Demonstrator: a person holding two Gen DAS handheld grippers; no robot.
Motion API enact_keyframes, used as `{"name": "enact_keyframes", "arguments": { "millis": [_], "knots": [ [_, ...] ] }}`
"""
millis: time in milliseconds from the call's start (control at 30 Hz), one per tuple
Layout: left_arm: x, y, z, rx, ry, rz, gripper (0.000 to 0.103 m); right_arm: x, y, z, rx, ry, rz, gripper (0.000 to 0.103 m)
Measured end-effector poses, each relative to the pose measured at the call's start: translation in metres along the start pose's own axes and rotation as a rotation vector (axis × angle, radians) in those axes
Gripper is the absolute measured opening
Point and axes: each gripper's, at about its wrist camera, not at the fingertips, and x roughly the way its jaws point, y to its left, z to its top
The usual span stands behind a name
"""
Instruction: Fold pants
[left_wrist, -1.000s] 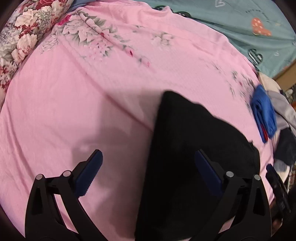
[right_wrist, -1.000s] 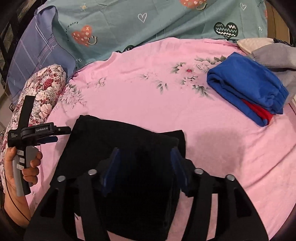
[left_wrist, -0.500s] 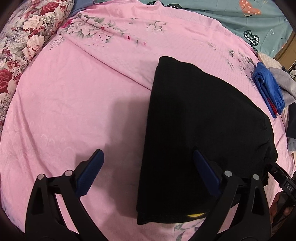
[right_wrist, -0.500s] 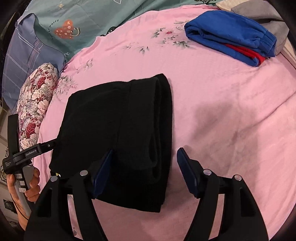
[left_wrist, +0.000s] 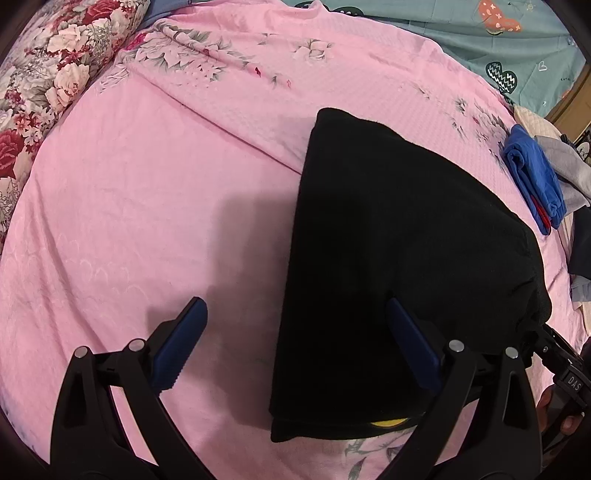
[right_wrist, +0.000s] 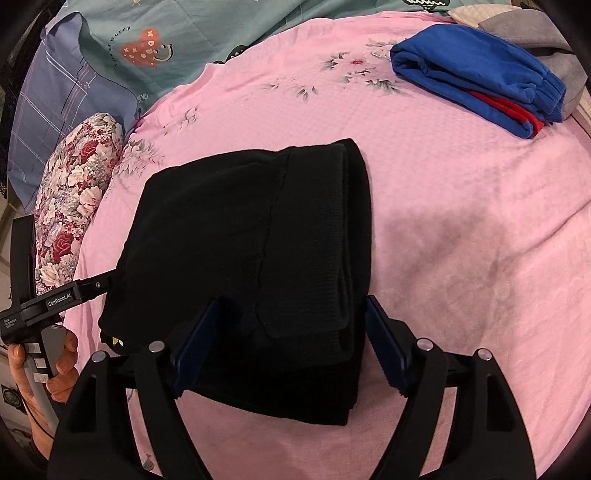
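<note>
On the pink floral bedspread (right_wrist: 461, 229), the black pants (right_wrist: 258, 236) lie folded into a thick, layered rectangle, well apart from the folded blue garment (right_wrist: 476, 85) near the far edge of the bed. A floral bolster (right_wrist: 74, 206) runs along the side, with teal bedding (right_wrist: 155, 44) behind it.

The right gripper (right_wrist: 288, 343) straddles the near right corner of the bundle, its fingers (right_wrist: 386, 347) opening; the stacked fold sits between them, but the pads do not press on it. The left gripper (left_wrist: 295, 343) is spread wide over the pants' other long edge: one finger hangs above bare bedspread, the other above the black fabric, and it holds nothing. A hand (right_wrist: 48, 373) grips that tool's handle at the edge of the right view.

The fold looks essentially finished, so the risk now is undoing it. The right-hand edge is a pile of loose layers, and a finger pad snagging the top layer as it pulls away could drag it askew or flip it open. The left gripper's inner finger sits so close over the cloth that a careless lift or sideways move might catch the edge and skew the rectangle. A yellow tag (left_wrist: 388, 422) peeks from the near end, hinting the layers are not perfectly aligned there.
</note>
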Motion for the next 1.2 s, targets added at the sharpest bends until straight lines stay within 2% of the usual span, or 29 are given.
{"name": "enact_keyframes", "arguments": {
  "millis": [233, 367, 433, 467, 533, 567, 600, 633, 667, 733, 767, 800, 833, 867, 933, 1067, 1200],
  "knots": [
    [-0.007, 0.016, 0.013, -0.04, 0.051, -0.147, 0.099, -0.002, -0.005, 0.001, 0.014, 0.016, 0.046, 0.079],
    [0.0, 0.008, 0.029, 0.009, 0.093, -0.214, 0.099, -0.01, -0.011, 0.003, 0.032, -0.016, 0.061, 0.079],
    [0.016, 0.001, 0.035, 0.037, 0.157, -0.254, 0.097, -0.01, -0.011, 0.006, 0.019, -0.027, 0.047, 0.079],
    [0.024, -0.002, 0.034, 0.033, 0.193, -0.259, 0.095, -0.008, -0.011, 0.008, 0.011, -0.021, 0.043, 0.079],
    [0.028, -0.009, 0.034, 0.071, 0.184, -0.259, 0.094, 0.004, -0.01, 0.012, 0.008, 0.017, 0.062, 0.079],
    [0.027, -0.012, 0.034, 0.083, 0.177, -0.262, 0.082, 0.009, -0.01, 0.013, 0.005, 0.02, 0.064, 0.081],
    [0.026, -0.015, 0.035, 0.093, 0.185, -0.289, 0.058, 0.011, -0.008, 0.015, -0.003, 0.006, 0.063, 0.08],
    [0.026, -0.017, 0.036, 0.089, 0.208, -0.321, 0.055, 0.014, -0.005, 0.018, 0.001, 0.005, 0.082, 0.079],
    [0.026, -0.018, 0.037, 0.085, 0.212, -0.315, 0.052, 0.017, -0.003, 0.021, 0.012, 0.012, 0.102, 0.069],
    [0.024, -0.024, 0.039, 0.101, 0.215, -0.306, 0.046, 0.022, 0.004, 0.026, -0.01, 0.023, 0.095, 0.063],
    [0.023, -0.026, 0.04, 0.106, 0.212, -0.305, 0.04, 0.023, 0.006, 0.029, -0.016, 0.025, 0.097, 0.054],
    [0.02, -0.025, 0.041, 0.106, 0.207, -0.304, 0.028, 0.024, 0.006, 0.031, -0.012, 0.03, 0.104, 0.042],
    [0.017, -0.023, 0.042, 0.096, 0.2, -0.308, 0.024, 0.025, 0.006, 0.034, -0.007, 0.042, 0.112, 0.04],
    [0.011, -0.02, 0.044, 0.076, 0.188, -0.327, 0.022, 0.024, 0.006, 0.036, -0.008, 0.047, 0.116, 0.036],
    [-0.014, -0.02, 0.048, 0.07, 0.093, -0.373, 0.02, 0.013, 0.011, 0.039, -0.016, 0.027, 0.151, 0.032],
    [-0.064, -0.029, 0.062, 0.119, -0.078, -0.341, 0.017, -0.02, 0.043, 0.056, -0.114, -0.06, 0.197, 0.03],
    [-0.104, -0.021, 0.098, 0.141, -0.271, -0.269, 0.017, -0.046, 0.096, 0.094, -0.288, -0.188, 0.176, 0.03]
  ]
}}
